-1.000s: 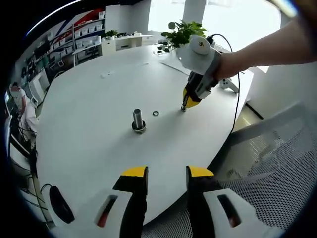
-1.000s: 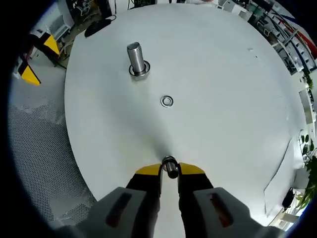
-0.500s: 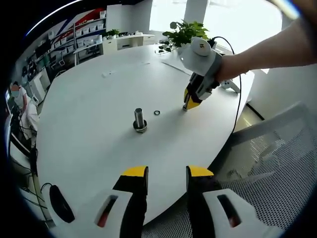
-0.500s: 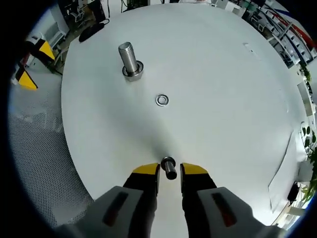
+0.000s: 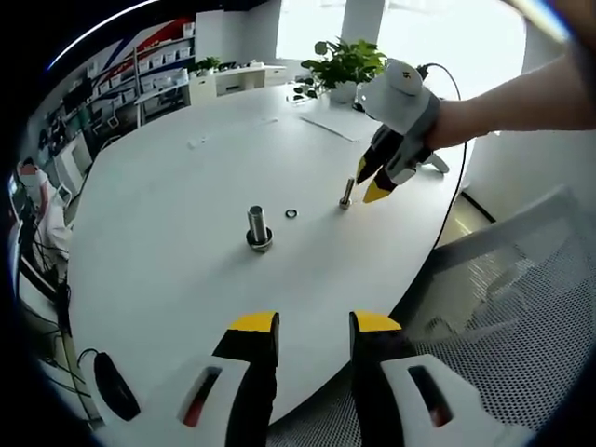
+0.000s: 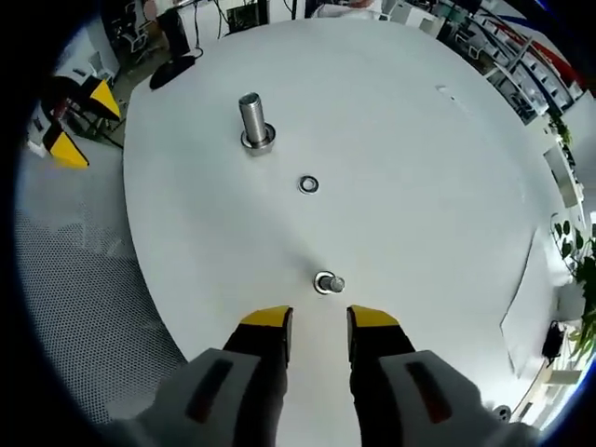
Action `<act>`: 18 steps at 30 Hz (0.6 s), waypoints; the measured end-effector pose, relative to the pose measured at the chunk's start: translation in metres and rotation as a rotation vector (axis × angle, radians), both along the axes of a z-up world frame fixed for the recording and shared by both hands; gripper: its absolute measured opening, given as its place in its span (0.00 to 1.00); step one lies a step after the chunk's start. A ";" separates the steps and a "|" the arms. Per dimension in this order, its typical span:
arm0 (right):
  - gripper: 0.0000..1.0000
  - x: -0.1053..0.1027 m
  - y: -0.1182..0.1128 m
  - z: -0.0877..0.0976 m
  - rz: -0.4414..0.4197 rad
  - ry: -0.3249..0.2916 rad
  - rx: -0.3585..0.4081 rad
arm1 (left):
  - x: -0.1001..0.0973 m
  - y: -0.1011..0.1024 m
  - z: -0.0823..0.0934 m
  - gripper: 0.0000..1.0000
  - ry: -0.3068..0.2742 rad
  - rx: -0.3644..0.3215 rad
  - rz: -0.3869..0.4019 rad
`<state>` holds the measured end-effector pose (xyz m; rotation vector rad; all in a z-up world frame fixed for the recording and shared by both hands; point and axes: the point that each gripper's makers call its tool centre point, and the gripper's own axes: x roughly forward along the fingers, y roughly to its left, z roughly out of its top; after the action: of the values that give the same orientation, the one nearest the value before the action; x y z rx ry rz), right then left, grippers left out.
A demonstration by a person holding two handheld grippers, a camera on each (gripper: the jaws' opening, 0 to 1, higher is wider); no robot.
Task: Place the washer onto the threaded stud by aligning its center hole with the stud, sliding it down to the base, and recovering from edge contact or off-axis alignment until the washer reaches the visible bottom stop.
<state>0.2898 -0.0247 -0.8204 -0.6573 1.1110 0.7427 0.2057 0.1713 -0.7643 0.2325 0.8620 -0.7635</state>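
On the white round table (image 5: 158, 158) a thick threaded stud (image 5: 258, 226) stands upright on its base. A small steel washer (image 5: 291, 214) lies flat just beside it. A thinner bolt (image 5: 345, 194) stands upright farther along the table. My right gripper (image 5: 372, 182) hovers open just beyond that bolt, off the table. In the right gripper view the bolt (image 6: 328, 283) stands free ahead of my open right gripper (image 6: 315, 321), with the washer (image 6: 308, 184) and the stud (image 6: 253, 121) farther out. My left gripper (image 5: 314, 326) is open and holds nothing, off the table's near edge.
A black mouse (image 5: 110, 384) lies near the table's edge. Sheets of paper (image 5: 328, 127) and a potted plant (image 5: 345, 60) sit at the far side. A mesh chair (image 5: 521, 279) stands beside the table. A person (image 5: 37, 191) sits beyond the table.
My right gripper has opened, let go of the thin bolt and drawn back up off it. The bolt now stands alone on the table. The left gripper has stayed in place.
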 end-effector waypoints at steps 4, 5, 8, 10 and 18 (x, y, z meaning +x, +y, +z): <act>0.27 -0.002 0.004 0.008 -0.001 -0.022 0.012 | 0.001 -0.001 0.001 0.28 -0.005 -0.001 -0.004; 0.28 -0.002 0.004 0.010 0.000 -0.029 0.013 | 0.001 -0.001 0.001 0.28 -0.006 -0.003 -0.003; 0.29 -0.002 0.005 0.018 -0.014 -0.046 0.025 | 0.002 -0.001 0.003 0.28 -0.011 -0.008 0.002; 0.29 -0.003 0.006 0.022 -0.022 -0.052 0.034 | 0.003 0.000 0.003 0.28 -0.012 -0.008 0.003; 0.29 0.000 0.014 0.031 -0.010 -0.070 0.045 | 0.003 -0.001 0.005 0.28 -0.023 -0.007 -0.001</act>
<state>0.2896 -0.0102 -0.7898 -0.6345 1.0301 0.7284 0.2088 0.1708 -0.7592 0.2357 0.8373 -0.7634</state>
